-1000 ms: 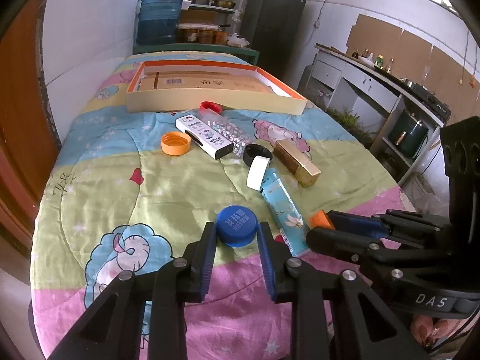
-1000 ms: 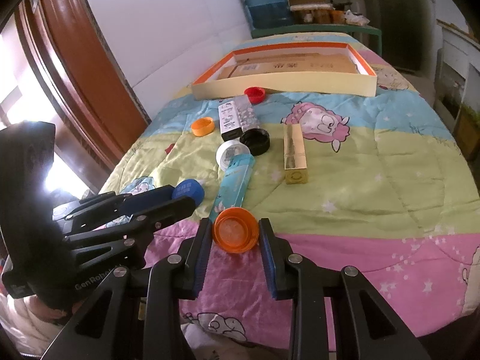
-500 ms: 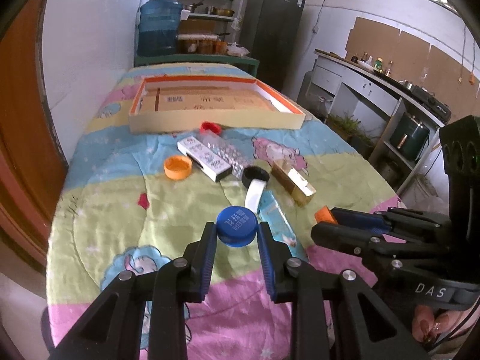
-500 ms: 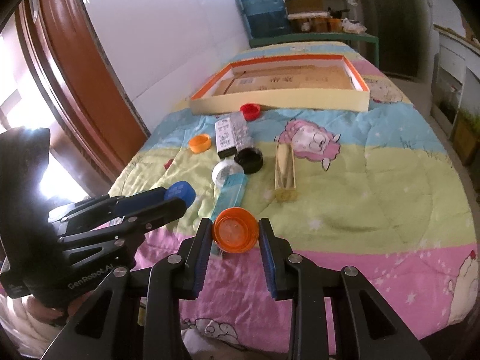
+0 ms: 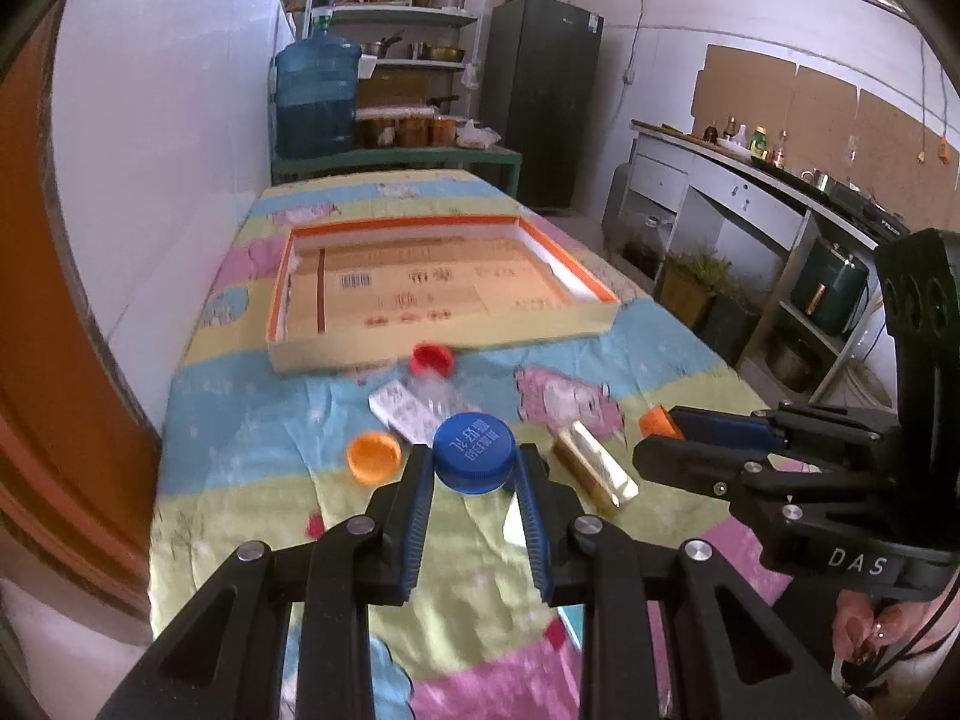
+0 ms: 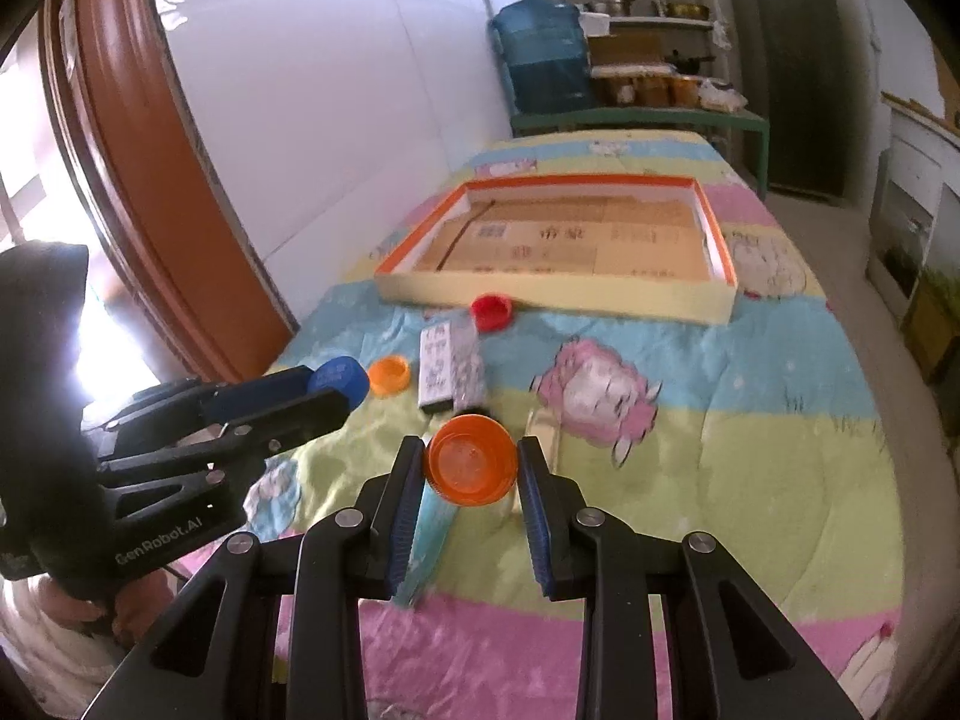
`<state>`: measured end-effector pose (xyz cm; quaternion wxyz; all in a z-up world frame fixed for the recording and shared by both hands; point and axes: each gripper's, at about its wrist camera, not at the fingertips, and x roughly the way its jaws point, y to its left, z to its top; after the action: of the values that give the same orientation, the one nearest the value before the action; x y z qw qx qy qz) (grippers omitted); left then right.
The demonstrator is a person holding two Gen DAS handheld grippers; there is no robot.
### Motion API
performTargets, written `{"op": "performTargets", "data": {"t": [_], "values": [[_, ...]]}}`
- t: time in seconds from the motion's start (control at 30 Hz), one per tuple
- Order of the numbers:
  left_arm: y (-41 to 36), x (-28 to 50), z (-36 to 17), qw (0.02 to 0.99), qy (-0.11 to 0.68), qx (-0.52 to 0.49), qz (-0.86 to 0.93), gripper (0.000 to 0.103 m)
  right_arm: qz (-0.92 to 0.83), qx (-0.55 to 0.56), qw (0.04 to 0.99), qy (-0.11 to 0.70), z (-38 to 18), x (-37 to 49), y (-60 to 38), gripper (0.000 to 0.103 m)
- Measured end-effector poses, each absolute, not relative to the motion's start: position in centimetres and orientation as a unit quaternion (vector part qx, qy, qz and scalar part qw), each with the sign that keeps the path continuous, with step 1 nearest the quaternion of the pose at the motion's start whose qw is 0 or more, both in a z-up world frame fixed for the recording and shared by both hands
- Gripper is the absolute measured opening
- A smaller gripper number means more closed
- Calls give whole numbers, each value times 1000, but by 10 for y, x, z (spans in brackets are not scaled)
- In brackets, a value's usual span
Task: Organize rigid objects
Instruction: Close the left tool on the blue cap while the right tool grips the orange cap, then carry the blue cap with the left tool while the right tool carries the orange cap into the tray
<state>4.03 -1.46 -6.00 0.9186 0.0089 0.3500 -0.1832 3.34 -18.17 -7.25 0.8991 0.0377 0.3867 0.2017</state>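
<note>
My left gripper [image 5: 474,461] is shut on a blue bottle cap [image 5: 474,451], held above the quilted table. My right gripper [image 6: 470,462] is shut on an orange cap [image 6: 470,467], its hollow side facing the camera. Each gripper also shows in the other's view: the right gripper [image 5: 663,426] at the right, the left gripper [image 6: 336,381] at the left. Farther back lies a shallow orange-rimmed box [image 5: 444,294] lined with cardboard, also seen as the box [image 6: 570,240]. On the quilt lie a red cap [image 5: 431,358], a second orange cap [image 5: 373,455], a white packet [image 5: 405,411] and a gold box [image 5: 594,471].
A teal tube [image 6: 429,531] lies under the right gripper. The white wall and a wooden door frame [image 6: 150,180] run along the left. Behind the table stand a water jug [image 5: 315,99], shelves and a dark fridge [image 5: 540,96]; a counter [image 5: 750,204] lines the right.
Both grippers have risen and moved toward the box with their caps still gripped; the objects on the quilt now sit lower and nearer in both views.
</note>
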Motion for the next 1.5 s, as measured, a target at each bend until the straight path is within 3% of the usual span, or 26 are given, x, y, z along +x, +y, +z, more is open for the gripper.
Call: {"op": "performTargets", "data": {"t": [0.67, 1.5], "values": [[-20, 158, -20, 925, 346, 5, -158, 28, 208, -16, 906, 368, -35, 153, -215, 32], [-11, 290, -77, 908, 407, -12, -92, 28, 201, -15, 879, 432, -91, 300, -209, 32]]}}
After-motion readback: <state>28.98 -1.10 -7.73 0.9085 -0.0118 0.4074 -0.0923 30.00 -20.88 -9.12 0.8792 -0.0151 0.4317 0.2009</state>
